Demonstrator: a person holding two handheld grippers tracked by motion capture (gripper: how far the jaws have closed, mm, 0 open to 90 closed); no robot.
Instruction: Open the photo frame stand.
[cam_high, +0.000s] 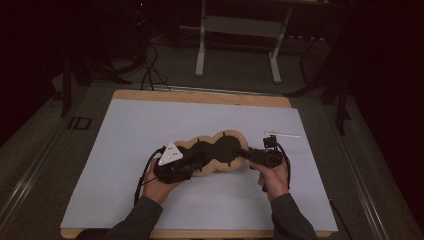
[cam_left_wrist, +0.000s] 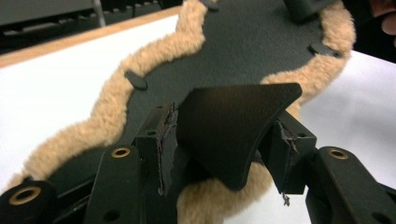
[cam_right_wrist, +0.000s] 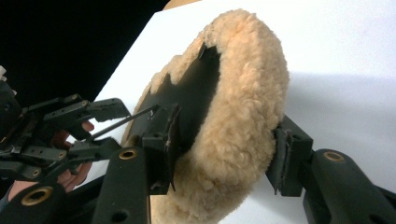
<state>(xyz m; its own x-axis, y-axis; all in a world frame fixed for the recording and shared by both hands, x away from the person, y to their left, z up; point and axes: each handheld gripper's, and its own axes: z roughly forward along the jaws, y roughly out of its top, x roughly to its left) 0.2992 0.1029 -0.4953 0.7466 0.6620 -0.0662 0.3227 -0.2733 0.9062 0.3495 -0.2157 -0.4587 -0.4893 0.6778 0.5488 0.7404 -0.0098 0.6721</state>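
Right gripper view: fleece pad (cam_right_wrist: 243, 116) between fingers (cam_right_wrist: 163, 140).

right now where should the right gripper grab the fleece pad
Take the fleece pad by its rounded end lobe, coming in end-on from the right gripper side. The thick woolly rim there sits between the jaws and gives soft bulk to pinch, likely better than the flat black backing.

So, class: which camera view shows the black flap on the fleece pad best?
The left gripper view: the black flap stands curled up between that gripper's jaws, sharp and close. The high view shows the fleece pad whole on the table, but the flap is too small to pick out there. The right gripper view shows the pad's other end.
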